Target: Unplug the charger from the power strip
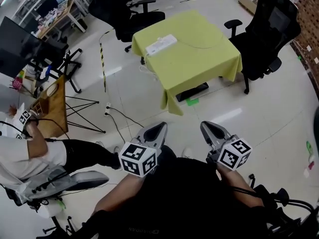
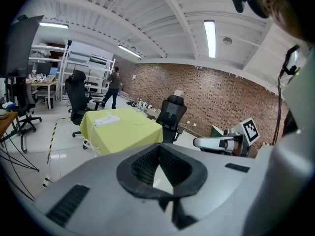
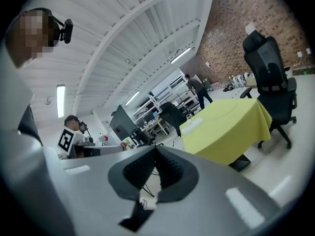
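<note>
Tongs of both hands were held low in the head view, well short of the table (image 1: pixel 219 59), which stood ahead under a yellow-green cloth. Left tongs (image 1: pixel 155 131) had their jaws closed tip to tip with nothing between them, as the left gripper view confirmed (image 2: pixel 158 147). Right tongs (image 1: pixel 211 130) were likewise closed and empty, their ribbed pads meeting in the right gripper view (image 3: pixel 155 148). The white power strip (image 1: pixel 161 44) lay flat on the table near its far left corner, well apart from both tongs; it also appeared as a small white bar on the cloth in the left gripper view (image 2: pixel 107 119) and the right gripper view (image 3: pixel 192 124). Whether a charger sat in the strip was too small to tell. A white cable (image 1: pixel 146 67) hung over the table's left edge. A black office chair (image 1: pixel 271 26) stood just beside the table's right side. A seated person (image 1: pixel 30 153) was well to the left of the table.
</note>
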The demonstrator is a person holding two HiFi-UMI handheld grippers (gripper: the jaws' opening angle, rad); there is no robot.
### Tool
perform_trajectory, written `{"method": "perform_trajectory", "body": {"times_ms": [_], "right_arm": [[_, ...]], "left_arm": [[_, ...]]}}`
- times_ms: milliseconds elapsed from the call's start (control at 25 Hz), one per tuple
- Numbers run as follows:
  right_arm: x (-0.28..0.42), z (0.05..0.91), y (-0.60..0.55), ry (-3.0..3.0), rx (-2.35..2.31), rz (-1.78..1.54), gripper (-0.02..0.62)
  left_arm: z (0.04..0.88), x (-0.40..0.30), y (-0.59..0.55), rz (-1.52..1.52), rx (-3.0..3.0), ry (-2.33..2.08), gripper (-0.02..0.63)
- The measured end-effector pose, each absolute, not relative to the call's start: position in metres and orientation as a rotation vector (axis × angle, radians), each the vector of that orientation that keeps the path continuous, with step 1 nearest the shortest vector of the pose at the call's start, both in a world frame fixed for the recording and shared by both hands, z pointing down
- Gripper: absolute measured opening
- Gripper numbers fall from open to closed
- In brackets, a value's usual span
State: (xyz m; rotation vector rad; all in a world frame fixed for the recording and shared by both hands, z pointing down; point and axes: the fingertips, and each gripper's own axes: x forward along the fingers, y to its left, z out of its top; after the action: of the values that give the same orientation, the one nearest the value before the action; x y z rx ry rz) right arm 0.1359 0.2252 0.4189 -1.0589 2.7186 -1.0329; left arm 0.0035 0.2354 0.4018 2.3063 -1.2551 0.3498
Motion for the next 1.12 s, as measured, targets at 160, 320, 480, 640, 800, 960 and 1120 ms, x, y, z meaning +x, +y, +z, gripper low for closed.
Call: {"method": "perform_trajectory", "body": {"times_ms": [160,320,480,640,800,960,1120], "right_arm": [[0.142,0.425,0.214,2.691,-1.089,-1.049,0.003],[0.146,0.431,0.192,2.666,-1.139,-1.079,0.003],[0.141,0.436,0.176,2.671,-1.175,-1.094,0.003],[0.123,0.429,0.143,2.710,-1.185,-1.061,0.003],[0.092,0.418,0.100,2.777,-1.162,-1.016,0.003],[0.052,0.409,0.057,2.847,-1.120,-0.966,0.003],[0.023,0.406,0.017,2.873,-1.126,-0.922,0.003]], "left_arm": [[0.409,0.016,0.222,0.384,2.320,-1.194,0.006],[0.411,0.020,0.195,0.387,2.333,-1.157,0.006],[0.417,0.018,0.173,0.377,2.346,-1.119,0.006],[0.412,0.001,0.136,0.329,2.361,-1.123,0.006],[0.405,-0.027,0.095,0.323,2.405,-1.162,0.006],[0.406,-0.053,0.057,0.306,2.415,-1.158,0.006],[0.406,-0.077,0.020,0.262,2.423,-1.143,0.006]]}}
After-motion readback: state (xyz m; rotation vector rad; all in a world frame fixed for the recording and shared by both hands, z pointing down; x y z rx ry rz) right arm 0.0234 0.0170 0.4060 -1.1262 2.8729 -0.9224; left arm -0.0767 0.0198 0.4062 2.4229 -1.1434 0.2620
